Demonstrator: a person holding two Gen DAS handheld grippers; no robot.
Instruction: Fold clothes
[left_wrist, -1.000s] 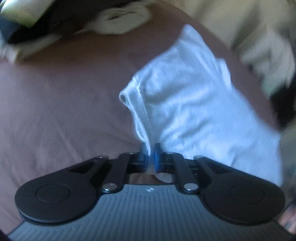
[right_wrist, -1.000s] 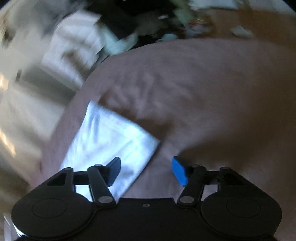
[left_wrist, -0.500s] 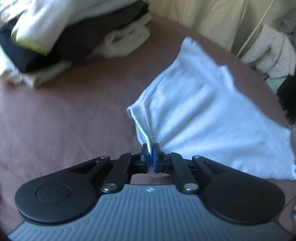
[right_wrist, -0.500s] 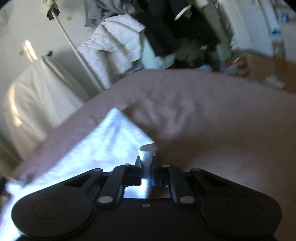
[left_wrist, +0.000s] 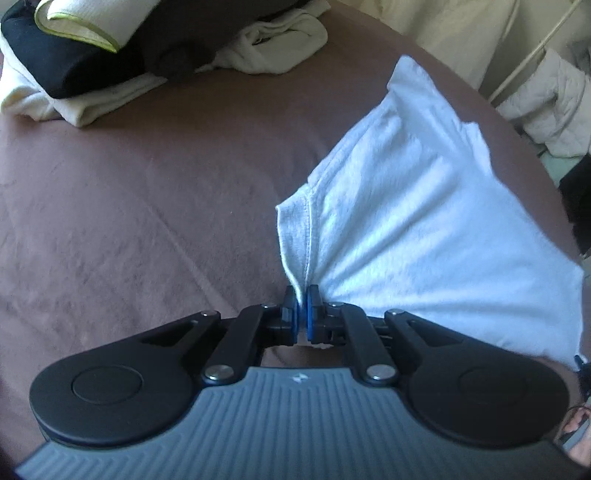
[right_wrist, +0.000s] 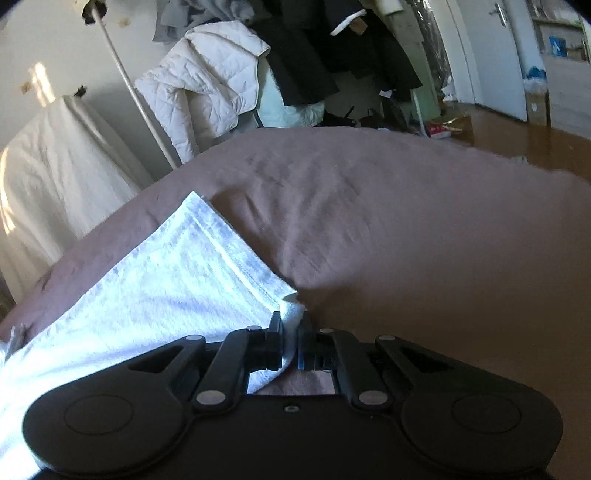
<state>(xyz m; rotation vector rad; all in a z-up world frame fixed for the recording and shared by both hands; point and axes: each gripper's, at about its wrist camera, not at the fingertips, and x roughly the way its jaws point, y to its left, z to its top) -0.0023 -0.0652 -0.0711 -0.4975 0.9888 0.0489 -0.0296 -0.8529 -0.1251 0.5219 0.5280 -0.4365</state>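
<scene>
Brown bedding (left_wrist: 147, 221) covers the work surface, wrinkled throughout. Your white garment (left_wrist: 424, 229) lies spread across its right portion in the left wrist view, stretched between both tools. Stacked clothes (left_wrist: 110, 51), black and cream, sit at the far left edge, well apart from it. A white quilted jacket (right_wrist: 207, 88) hangs beyond the bed. Your left gripper (left_wrist: 303, 314) has its jaws clamped on a hemmed corner. Your right gripper (right_wrist: 291, 343) is likewise pinched on a bunched corner of the garment.
</scene>
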